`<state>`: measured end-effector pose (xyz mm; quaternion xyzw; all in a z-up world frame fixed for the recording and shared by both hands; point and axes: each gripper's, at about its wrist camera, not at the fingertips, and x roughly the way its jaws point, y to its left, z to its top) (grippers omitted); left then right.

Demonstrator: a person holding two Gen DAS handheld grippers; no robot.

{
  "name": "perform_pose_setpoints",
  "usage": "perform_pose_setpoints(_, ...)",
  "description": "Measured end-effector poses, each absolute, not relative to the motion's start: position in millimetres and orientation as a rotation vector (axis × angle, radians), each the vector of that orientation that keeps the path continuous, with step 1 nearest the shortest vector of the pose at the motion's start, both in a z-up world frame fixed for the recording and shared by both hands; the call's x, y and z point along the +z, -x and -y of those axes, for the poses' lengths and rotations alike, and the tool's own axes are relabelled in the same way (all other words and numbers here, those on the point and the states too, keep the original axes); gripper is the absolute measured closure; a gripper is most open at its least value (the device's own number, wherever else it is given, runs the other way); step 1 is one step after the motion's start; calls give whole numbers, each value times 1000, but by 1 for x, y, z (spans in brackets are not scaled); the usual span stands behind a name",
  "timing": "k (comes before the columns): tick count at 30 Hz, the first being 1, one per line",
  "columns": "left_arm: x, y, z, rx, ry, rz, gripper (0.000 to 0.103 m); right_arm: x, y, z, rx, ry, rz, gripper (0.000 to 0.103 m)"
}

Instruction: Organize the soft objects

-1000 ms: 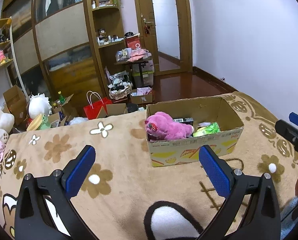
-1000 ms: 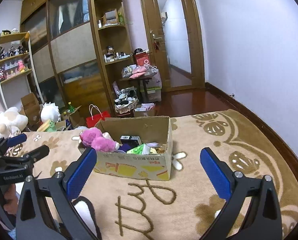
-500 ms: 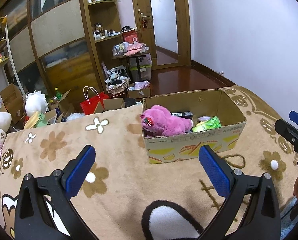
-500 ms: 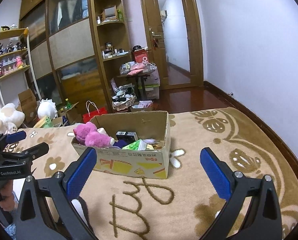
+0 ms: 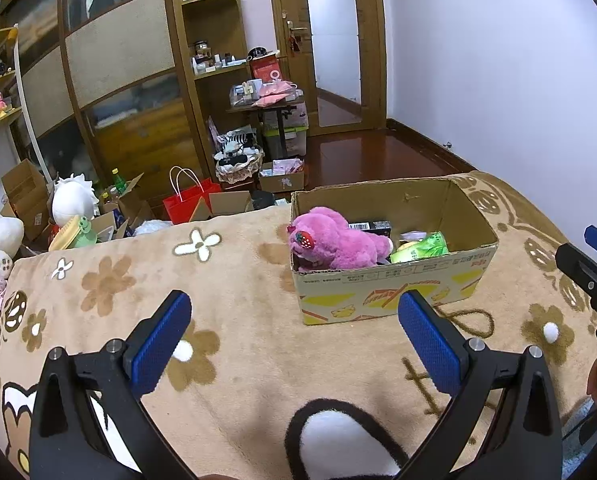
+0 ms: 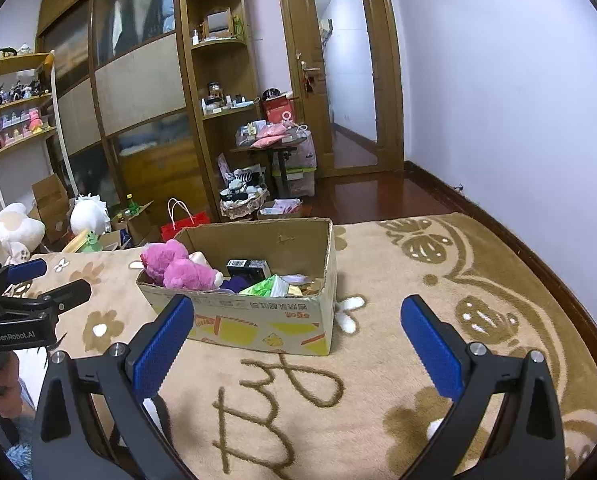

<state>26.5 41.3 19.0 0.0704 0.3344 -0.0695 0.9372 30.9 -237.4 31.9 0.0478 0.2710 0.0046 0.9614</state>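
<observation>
Both wrist views low, facing shared box [image 5: 390, 280]

A red paper bag [image 5: 189, 203] with white handles stood on the floor at ten o'clock from the frame's centre, a white plush [image 5: 73, 200] further toward nine. At twelve o'clock a cluttered small table [image 5: 267, 101] stood before the wooden door [image 5: 330, 40]. Tall wooden shelving [image 6: 218, 80] filled the back wall, figurines [image 6: 14, 88] at its left.
</observation>
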Motion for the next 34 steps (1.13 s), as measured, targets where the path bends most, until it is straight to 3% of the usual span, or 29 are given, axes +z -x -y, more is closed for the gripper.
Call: perform_pose_setpoints(34,20,-26,-41,-146,-147,-684,1,32,-30,245,-13,-99,-548,0)
